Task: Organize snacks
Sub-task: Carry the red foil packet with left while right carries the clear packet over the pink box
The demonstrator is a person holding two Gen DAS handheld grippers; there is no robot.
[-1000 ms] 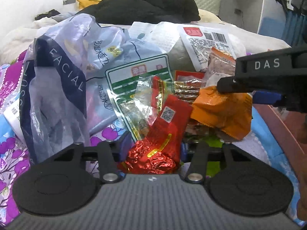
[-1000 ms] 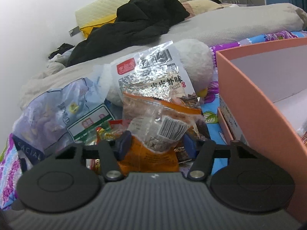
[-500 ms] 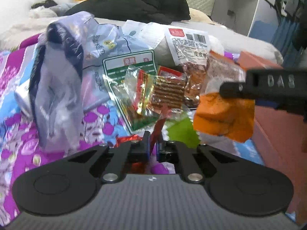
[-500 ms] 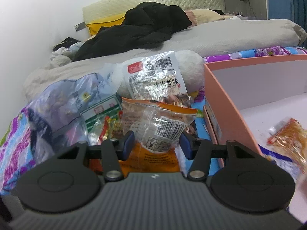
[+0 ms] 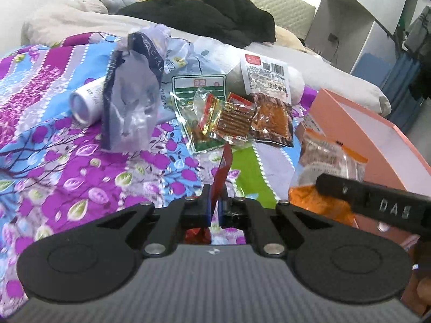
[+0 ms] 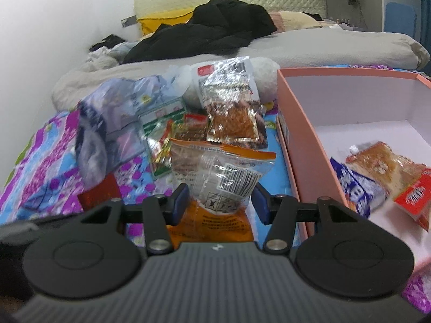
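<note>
My left gripper (image 5: 214, 202) is shut on a red snack packet (image 5: 223, 171), which stands edge-on between the pads, lifted off the floral bedspread (image 5: 80, 177). My right gripper (image 6: 219, 202) is shut on an orange and clear snack packet (image 6: 221, 172) that sticks up between its blue pads. In the left wrist view that packet (image 5: 326, 161) hangs at the right beside the pink box (image 5: 377, 145). The open box's near wall (image 6: 296, 140) stands just right of the right gripper. Inside lie a blue-white packet (image 6: 355, 185), an orange packet (image 6: 385, 164) and a red one (image 6: 414, 196).
A pile of snacks stays on the bedspread beyond both grippers: a green-white bag (image 5: 199, 91), a brown-strip packet (image 5: 237, 121) and a silver bag with a red label (image 5: 265, 78). A crumpled tissue bag (image 5: 132, 99) and a white bottle (image 5: 86, 102) lie left. Black clothes (image 5: 204, 13) cover the bed's far end.
The left gripper closed on the red packet and lifted it away from the pile. Both grippers rose and drew back, and the right one now shows the inside of the pink box.
</note>
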